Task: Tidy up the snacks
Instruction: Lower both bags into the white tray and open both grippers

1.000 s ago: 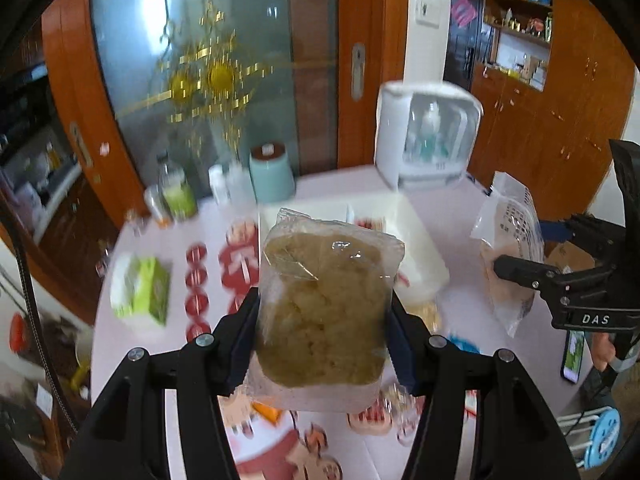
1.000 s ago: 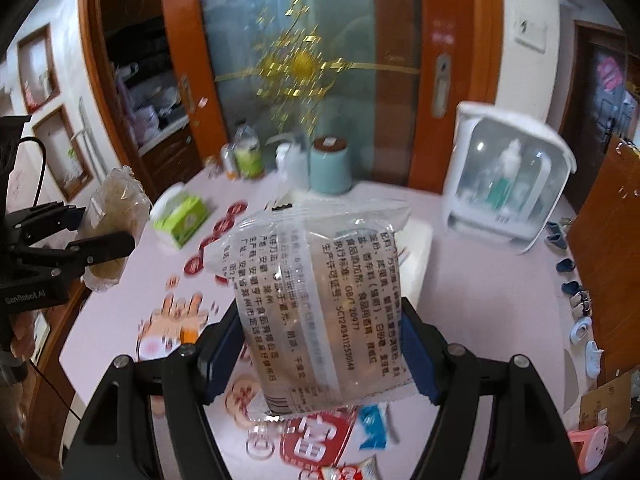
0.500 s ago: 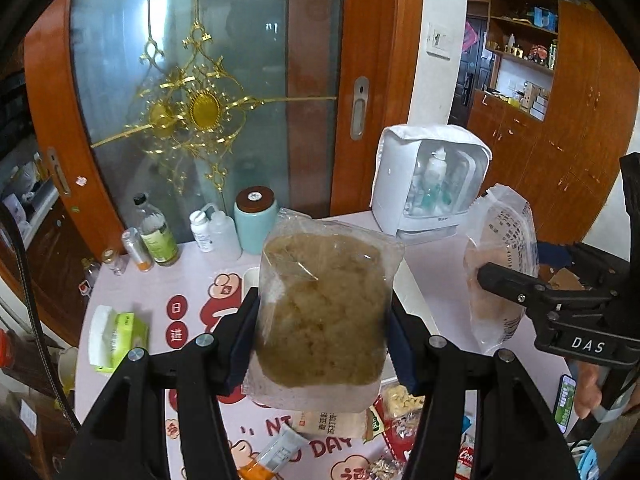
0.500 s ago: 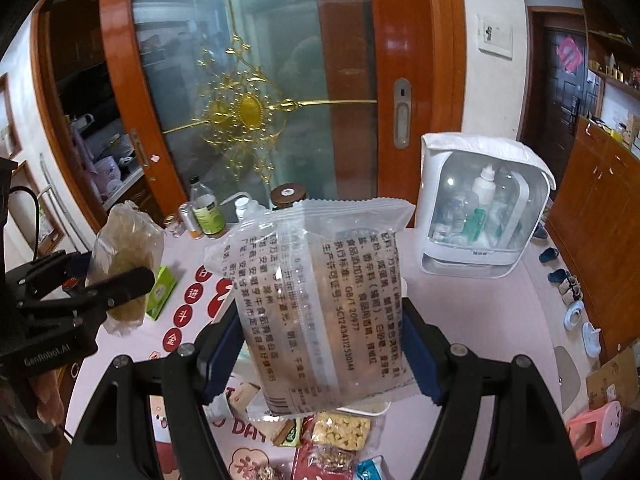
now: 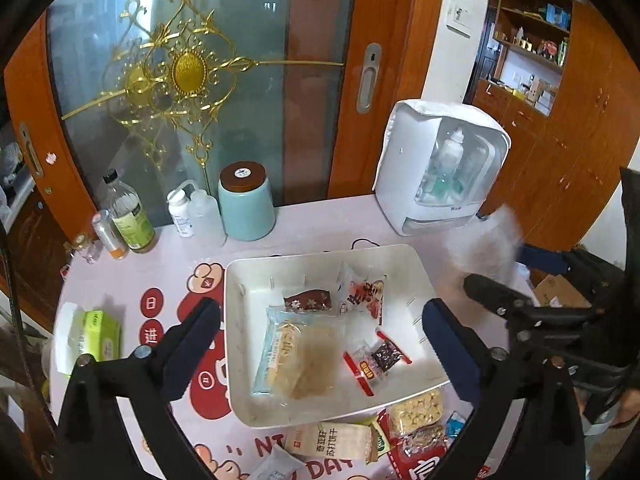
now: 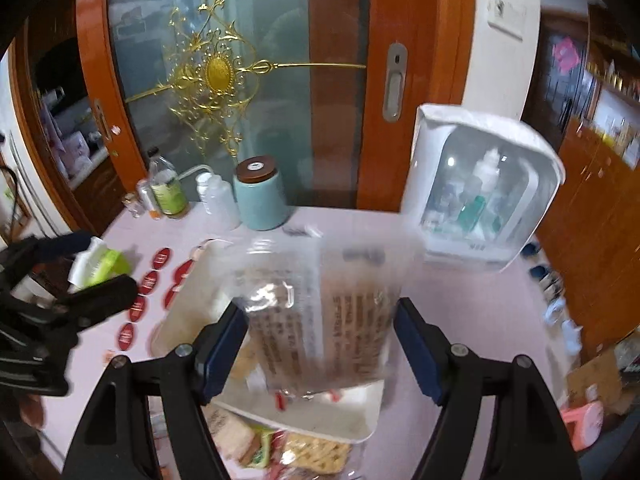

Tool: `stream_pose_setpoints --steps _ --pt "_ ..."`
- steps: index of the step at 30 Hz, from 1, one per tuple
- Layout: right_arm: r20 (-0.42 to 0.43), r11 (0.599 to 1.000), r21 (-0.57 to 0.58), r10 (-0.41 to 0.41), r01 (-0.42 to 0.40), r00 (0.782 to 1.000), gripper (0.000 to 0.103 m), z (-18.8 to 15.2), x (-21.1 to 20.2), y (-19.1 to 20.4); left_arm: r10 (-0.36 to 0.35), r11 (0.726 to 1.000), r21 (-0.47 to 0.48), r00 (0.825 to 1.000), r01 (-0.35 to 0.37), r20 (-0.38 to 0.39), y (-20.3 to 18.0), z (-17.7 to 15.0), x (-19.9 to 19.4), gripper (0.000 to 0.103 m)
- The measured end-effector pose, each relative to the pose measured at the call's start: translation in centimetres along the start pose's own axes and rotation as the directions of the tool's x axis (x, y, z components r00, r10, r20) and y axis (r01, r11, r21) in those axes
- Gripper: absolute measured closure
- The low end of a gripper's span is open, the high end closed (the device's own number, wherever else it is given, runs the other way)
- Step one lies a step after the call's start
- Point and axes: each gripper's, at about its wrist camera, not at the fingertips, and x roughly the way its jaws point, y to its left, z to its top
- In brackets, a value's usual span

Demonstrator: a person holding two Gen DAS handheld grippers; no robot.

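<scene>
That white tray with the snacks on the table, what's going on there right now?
A person with a gripper in each hand is dropping snack packets into the white tray. The left gripper has its jaws opening wide, and the brown snack bag lies in the tray below them. The right gripper is also opening its jaws, with a clear printed packet blurred between them above the tray. More snacks wait on the table in front of it.

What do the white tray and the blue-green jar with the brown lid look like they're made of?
The white rectangular tray looks like moulded plastic: thin smooth walls, rounded corners, a soft sheen. The blue-green cylindrical jar seems glazed ceramic, judging by its even glossy surface; its brown round lid may be wood, though that is hard to tell.
</scene>
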Motion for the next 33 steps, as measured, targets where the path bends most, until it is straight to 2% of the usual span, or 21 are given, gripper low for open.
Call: stream_pose_setpoints --steps 3,7,15,17,22,25,33 --pt "0.047 1.000 0.001 0.002 -0.002 0.999 0.013 0.3 -0.2 0.2 0.024 0.999 -0.028 0.999 -0.025 -0.027 1.0 0.0 0.9 0.000" --pt "0.064 0.999 0.030 0.026 -0.028 0.998 0.013 0.9 -0.3 0.0 0.046 0.998 -0.032 0.999 -0.046 -0.014 1.9 -0.2 0.9 0.000" --pt "0.092 0.994 0.035 0.096 -0.100 0.991 0.013 0.3 -1.6 0.2 0.064 0.998 -0.027 0.996 -0.063 0.060 2.1 -0.8 -2.1 0.000" --pt "0.097 0.991 0.039 0.123 -0.127 0.988 0.013 0.1 -2.3 0.2 0.071 0.997 -0.010 0.994 -0.070 0.081 1.6 -1.1 -3.2 0.000" --pt "0.134 0.990 0.014 0.137 -0.140 0.981 0.013 -0.9 -5.4 0.6 0.042 0.999 0.014 0.989 -0.044 0.138 0.1 -2.1 -6.8 0.000" --pt "0.154 0.991 -0.010 0.135 -0.136 0.979 0.013 -2.2 -7.7 0.8 0.049 0.998 0.022 0.984 -0.054 0.169 -0.9 -3.0 -9.4 0.000" --pt "0.105 0.984 -0.084 0.166 -0.158 0.981 0.013 -6.6 -12.8 1.3 0.116 0.991 0.045 0.977 -0.126 0.177 -3.8 -6.9 -15.8 0.000"
